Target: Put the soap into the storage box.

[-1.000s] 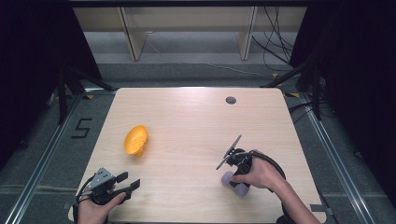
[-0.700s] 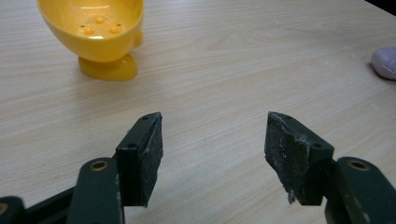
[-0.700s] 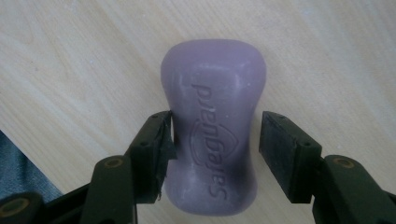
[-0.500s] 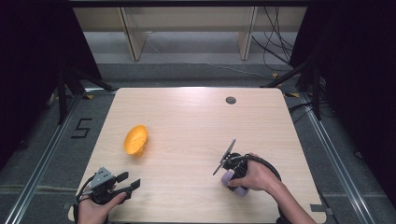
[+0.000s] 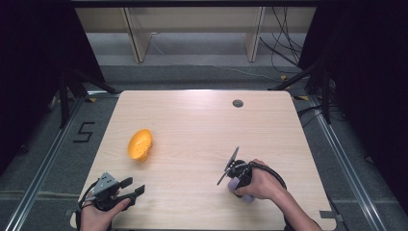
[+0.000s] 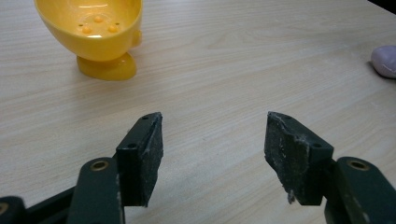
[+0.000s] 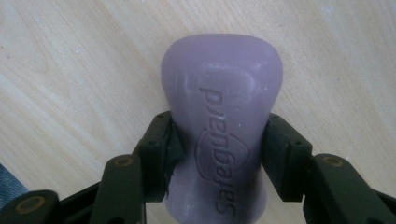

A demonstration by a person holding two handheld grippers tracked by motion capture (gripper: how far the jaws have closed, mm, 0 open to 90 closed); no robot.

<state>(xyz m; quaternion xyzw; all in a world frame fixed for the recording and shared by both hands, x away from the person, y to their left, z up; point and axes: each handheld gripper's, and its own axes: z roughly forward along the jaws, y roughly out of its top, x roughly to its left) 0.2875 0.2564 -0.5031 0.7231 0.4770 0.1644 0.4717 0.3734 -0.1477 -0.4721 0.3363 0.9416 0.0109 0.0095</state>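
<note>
A purple soap bar (image 7: 222, 107) with embossed lettering lies on the wooden table (image 5: 202, 120), near its front right. My right gripper (image 7: 219, 140) points down on it, and its jaws press both sides of the bar's narrow waist. In the high view the same soap bar (image 5: 234, 184) peeks out under the right gripper (image 5: 239, 175) and the hand. A yellow footed dish (image 5: 140, 144) stands at the table's left. My left gripper (image 5: 133, 186) rests at the front left corner, open and holding nothing. From the left gripper (image 6: 212, 135) the dish (image 6: 93, 28) is ahead and the soap bar (image 6: 385, 60) far right.
A dark round grommet hole (image 5: 237, 103) sits near the table's far edge. Pale shelf legs (image 5: 134, 41) stand on the floor beyond the table. Cables (image 5: 284, 53) trail at the back right. A "5" mark (image 5: 84, 131) is on the floor at left.
The right hand and its gripper have shifted slightly left and toward the front edge over the soap bar. The left gripper and the yellow dish have stayed in place.
</note>
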